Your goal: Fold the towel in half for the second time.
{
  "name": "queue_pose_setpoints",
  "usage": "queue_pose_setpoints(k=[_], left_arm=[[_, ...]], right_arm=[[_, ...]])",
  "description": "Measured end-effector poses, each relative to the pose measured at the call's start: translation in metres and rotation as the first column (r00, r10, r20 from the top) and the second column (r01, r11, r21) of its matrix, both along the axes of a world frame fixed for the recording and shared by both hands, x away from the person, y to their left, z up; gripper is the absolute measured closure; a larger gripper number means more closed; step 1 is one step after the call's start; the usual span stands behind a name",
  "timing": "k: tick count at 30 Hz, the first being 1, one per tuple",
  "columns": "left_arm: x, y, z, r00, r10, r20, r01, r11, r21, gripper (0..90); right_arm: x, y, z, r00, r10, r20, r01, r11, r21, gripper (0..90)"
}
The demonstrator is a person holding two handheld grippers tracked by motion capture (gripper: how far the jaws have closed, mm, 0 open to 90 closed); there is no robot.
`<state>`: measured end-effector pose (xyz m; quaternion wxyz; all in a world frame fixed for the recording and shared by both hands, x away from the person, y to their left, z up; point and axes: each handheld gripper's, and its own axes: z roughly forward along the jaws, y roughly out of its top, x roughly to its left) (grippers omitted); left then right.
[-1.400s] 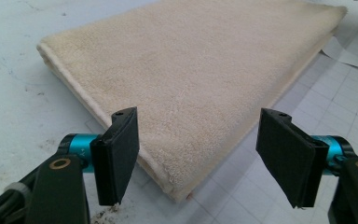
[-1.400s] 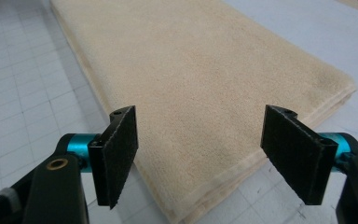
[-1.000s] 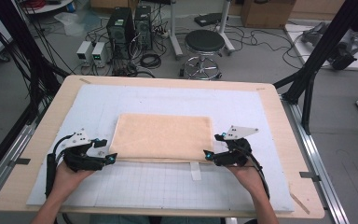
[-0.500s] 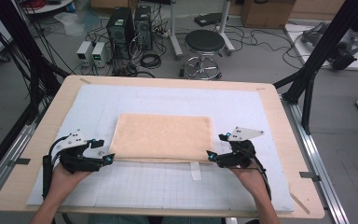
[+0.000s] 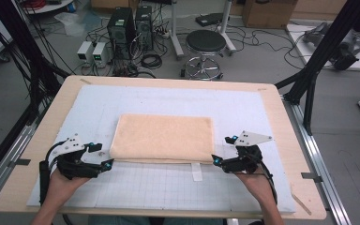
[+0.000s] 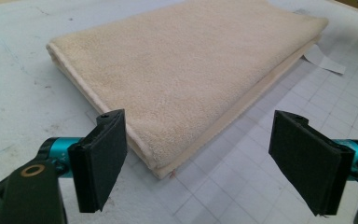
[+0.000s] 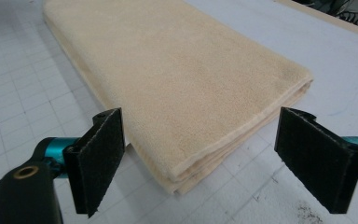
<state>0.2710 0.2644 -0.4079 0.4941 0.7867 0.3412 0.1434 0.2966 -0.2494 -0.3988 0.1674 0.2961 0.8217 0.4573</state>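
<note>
Both tongs, L (image 5: 108,162) & R (image 5: 214,160), gape at folded towel's (image 5: 163,137) near corners.

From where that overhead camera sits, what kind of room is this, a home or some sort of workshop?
Most likely a lab or workshop. Computer towers and loose cables sit on the bare floor behind the table, beside a stool. A folded towel lies on a gridded mat.

Peach towel (image 5: 163,137), white gridded mat (image 5: 168,185), black fingers (image 6: 103,158)
</note>
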Motion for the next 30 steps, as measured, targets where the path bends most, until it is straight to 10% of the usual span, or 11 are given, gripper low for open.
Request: queue_pose_setpoints(k=[30], left_arm=[[-0.035,0.003,0.005,0.9996,0.018,0.022,-0.019,0.9998,0.002,7.7]], right_arm=[[-0.028,-0.016,0.002,0.9988,-0.036,0.034,0.036,0.999,0.006,12.5]])
